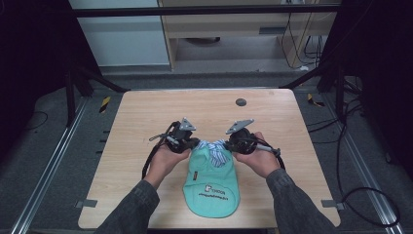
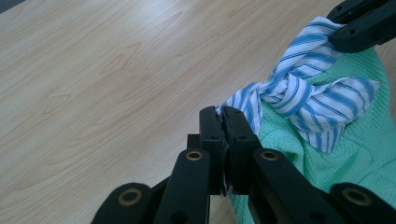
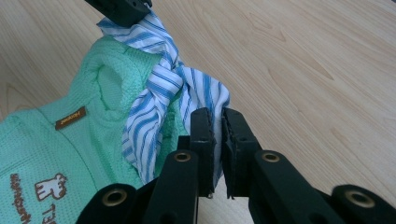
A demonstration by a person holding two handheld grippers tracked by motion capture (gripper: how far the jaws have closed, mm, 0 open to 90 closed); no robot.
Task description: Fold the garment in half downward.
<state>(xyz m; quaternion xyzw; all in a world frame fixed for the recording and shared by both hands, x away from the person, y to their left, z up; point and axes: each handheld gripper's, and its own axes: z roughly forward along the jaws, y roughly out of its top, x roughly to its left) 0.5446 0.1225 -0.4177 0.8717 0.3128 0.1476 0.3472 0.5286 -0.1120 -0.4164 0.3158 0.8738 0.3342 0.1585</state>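
A small mint-green knitted garment (image 1: 212, 184) with a brown printed logo lies on the wooden table (image 1: 146, 117), its collar end towards the far side. A blue-and-white striped cloth tie (image 1: 215, 150) is knotted at that collar. My left gripper (image 1: 195, 143) is shut on the tie's left end (image 2: 243, 100), with the striped fabric pinched between its pads. My right gripper (image 1: 229, 144) is shut on the tie's right end (image 3: 210, 100). The knot (image 2: 280, 91) sits between the two grippers, and the collar end hangs a little off the table. The green garment (image 3: 70, 140) spreads below the knot (image 3: 163, 79).
A small dark round disc (image 1: 240, 102) is set in the table near its far edge. Cables trail from both grippers across the wood and over the table's sides. Black frame struts and floor cables surround the table.
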